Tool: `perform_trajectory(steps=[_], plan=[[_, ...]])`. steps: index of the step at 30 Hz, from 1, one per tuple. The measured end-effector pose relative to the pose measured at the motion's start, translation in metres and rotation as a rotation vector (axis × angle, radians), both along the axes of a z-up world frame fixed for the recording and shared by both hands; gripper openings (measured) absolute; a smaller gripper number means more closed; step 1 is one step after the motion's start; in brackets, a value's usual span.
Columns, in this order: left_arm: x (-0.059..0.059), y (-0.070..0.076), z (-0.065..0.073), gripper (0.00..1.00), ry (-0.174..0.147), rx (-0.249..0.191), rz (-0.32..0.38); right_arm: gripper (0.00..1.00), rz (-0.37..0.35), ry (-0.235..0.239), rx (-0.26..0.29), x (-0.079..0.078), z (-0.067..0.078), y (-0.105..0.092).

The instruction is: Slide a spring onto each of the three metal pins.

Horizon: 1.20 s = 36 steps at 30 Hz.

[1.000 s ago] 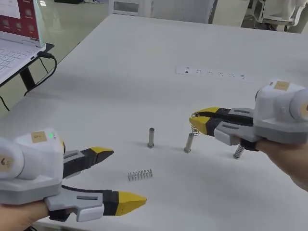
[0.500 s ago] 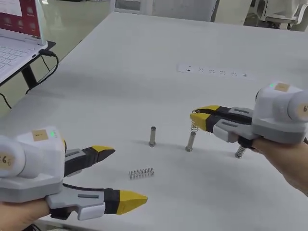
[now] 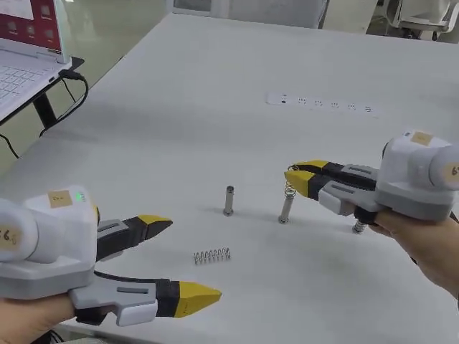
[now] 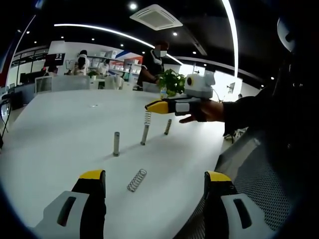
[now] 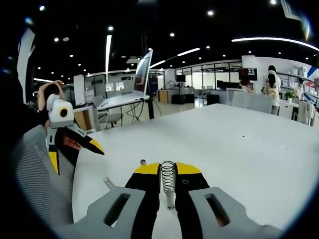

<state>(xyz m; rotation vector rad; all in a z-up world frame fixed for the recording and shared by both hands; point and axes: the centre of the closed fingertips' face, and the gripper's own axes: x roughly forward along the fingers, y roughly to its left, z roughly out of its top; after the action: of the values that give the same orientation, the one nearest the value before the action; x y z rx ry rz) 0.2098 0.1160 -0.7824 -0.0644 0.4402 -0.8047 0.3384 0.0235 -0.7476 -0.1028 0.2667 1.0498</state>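
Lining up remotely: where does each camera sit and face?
Head view: headset, facing down at the table; left gripper and right gripper show.
Left gripper view: on left gripper, facing right gripper; own open jaws.
Right gripper view: on right gripper, facing laptop; jaws shut on spring.
Shared: head and left gripper views show the loose spring.

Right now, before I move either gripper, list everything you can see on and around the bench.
Table: one, white.
Pins: three, metal, upright in a row: bare pin, middle pin, right pin partly behind the right gripper.
Springs: three, metal: loose spring lying flat; held spring above the middle pin; fitted spring on the right pin.
Power strip: one, white, far side.
Laptop: one, open, far left.
Cable: one, black, beside the laptop.
Left gripper: open.
Right gripper: shut on the held spring.
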Motion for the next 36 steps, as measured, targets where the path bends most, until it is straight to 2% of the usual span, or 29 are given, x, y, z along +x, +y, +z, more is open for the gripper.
perform_trajectory(steps=[17, 30, 36], plan=[[0.000, 0.000, 0.000, 0.77, 0.004, 0.001, 0.001, 0.08, -0.003, 0.027, 0.017, 0.000, -0.005, -0.002], [-0.001, -0.001, 0.000, 0.77, 0.005, 0.002, 0.000, 0.08, 0.010, 0.017, 0.006, -0.003, -0.012, 0.000], [-0.001, -0.001, 0.000, 0.77, 0.005, 0.002, 0.000, 0.08, 0.005, 0.039, 0.022, -0.003, -0.016, -0.002]])
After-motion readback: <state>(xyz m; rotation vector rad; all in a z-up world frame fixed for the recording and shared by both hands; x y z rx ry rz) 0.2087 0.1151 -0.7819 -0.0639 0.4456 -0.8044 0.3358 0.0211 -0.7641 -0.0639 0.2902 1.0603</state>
